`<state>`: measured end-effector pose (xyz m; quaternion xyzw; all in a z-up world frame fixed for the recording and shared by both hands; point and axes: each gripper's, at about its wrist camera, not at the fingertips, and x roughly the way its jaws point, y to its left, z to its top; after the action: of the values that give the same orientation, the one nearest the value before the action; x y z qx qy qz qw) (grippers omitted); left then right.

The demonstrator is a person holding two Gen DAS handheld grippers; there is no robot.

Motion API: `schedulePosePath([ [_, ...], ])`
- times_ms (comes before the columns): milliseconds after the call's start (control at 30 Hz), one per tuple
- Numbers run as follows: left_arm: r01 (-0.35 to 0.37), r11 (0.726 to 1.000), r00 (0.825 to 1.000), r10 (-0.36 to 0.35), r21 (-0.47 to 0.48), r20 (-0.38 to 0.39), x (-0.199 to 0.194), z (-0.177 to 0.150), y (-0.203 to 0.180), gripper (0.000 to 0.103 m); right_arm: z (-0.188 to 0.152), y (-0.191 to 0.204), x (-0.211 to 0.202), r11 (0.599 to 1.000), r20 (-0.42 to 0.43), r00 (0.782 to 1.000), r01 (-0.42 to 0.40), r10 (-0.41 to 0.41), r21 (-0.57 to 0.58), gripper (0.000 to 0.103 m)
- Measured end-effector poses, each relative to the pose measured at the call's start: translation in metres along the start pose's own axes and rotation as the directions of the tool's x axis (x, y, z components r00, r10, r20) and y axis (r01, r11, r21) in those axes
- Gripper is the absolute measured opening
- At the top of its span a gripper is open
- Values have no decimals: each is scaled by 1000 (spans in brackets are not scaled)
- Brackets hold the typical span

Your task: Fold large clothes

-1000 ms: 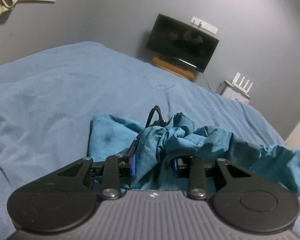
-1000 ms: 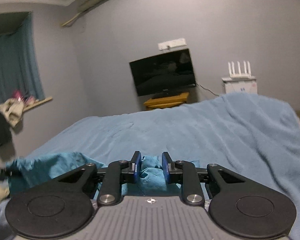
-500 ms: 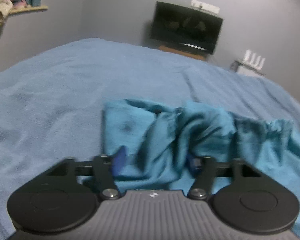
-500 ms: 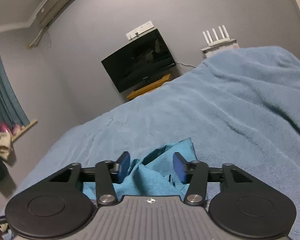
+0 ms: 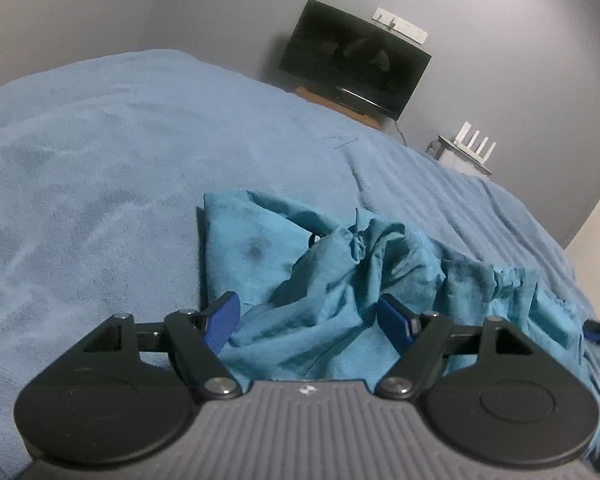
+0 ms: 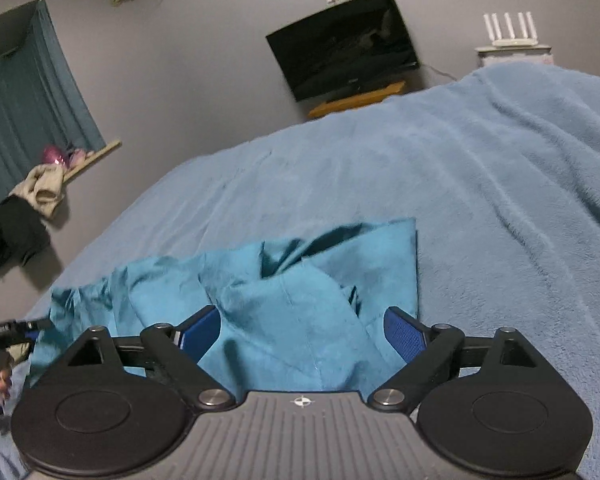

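A: Which step is judged to be in hand?

B: A release between folds, it seems. The garment (image 5: 340,276) is laid bunched on the bed (image 5: 100,160), near its front edge. The left gripper (image 5: 308,320) is spread wide, nothing held, cloth lying between its fingers. The right gripper (image 6: 302,330) is likewise wide open and grips nothing; it is set over the garment's (image 6: 284,300) other end.

A: What is called for next?

B: A fresh hold is probably needed: a straight hem or corner must be found, pinched on each side, and the cloth drawn flat before it is folded over.

A: Which edges are offered?

B: A clean straight edge is seen at the left end, another at the right end. The middle is crumpled, its seams hidden.

A: And room?

B: Bare bed is shown beyond the garment and to both sides. A TV (image 5: 354,58) is kept well apart.
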<state>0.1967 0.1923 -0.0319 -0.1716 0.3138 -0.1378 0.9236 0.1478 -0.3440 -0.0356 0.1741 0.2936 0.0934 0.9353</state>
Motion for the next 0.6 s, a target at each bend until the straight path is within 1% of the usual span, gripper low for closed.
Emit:
schedulePosePath([
  [67,12,1000,1000,-13,-6,-14,4,-3,4,74,-3,-10,6,1000,-15,1000,-8,8,25,90],
  [100,8,1000,1000,-8,-1,-21,6,-3,4,69,-2,-17,11,999,-17,1000,-8,9,47,87],
  [133,1,1000,1000,-1,3,-29,6,-3,2,61,-5,-21,11,998,-17,1000,-11,12,68,80],
  [167,0,1000,999,0,0,-41,9,-4,4,55,-8,-25,13,996,-19,999,-32,33,89,75],
  [200,2,1000,999,-2,-10,-54,11,-5,5,41,-10,-28,15,992,-18,998,-56,59,116,68],
  [233,-1,1000,998,-1,-23,-66,14,-6,7,30,-11,-31,18,988,-17,996,-85,88,133,57],
  [267,-12,1000,998,10,-26,-68,15,-6,8,26,-13,-31,20,986,-17,994,-103,106,130,47],
  [300,-24,999,998,22,-26,-63,14,-6,7,13,-12,-27,20,990,-9,996,-93,94,104,29],
  [333,-25,999,998,23,-25,-51,13,-5,6,10,-10,-22,20,994,6,997,-77,77,75,12],
  [367,-32,999,999,32,-20,-31,12,-4,3,9,-8,-15,14,996,36,997,-75,73,48,7],
  [433,-66,998,998,66,5,23,7,-1,-5,8,0,2,1,999,157,986,-46,48,-19,4],
  [500,-89,996,993,88,15,73,4,2,-10,8,7,18,-10,997,291,956,-7,29,-76,4],
  [533,-100,995,991,98,16,88,4,2,-12,8,10,26,-11,994,338,941,30,8,-108,4],
  [567,-117,993,989,114,26,89,7,2,-15,7,13,32,-6,989,355,934,79,-29,-128,4],
  [600,-136,990,988,132,48,81,11,0,-17,7,15,37,4,981,342,936,134,-78,-141,4],
])
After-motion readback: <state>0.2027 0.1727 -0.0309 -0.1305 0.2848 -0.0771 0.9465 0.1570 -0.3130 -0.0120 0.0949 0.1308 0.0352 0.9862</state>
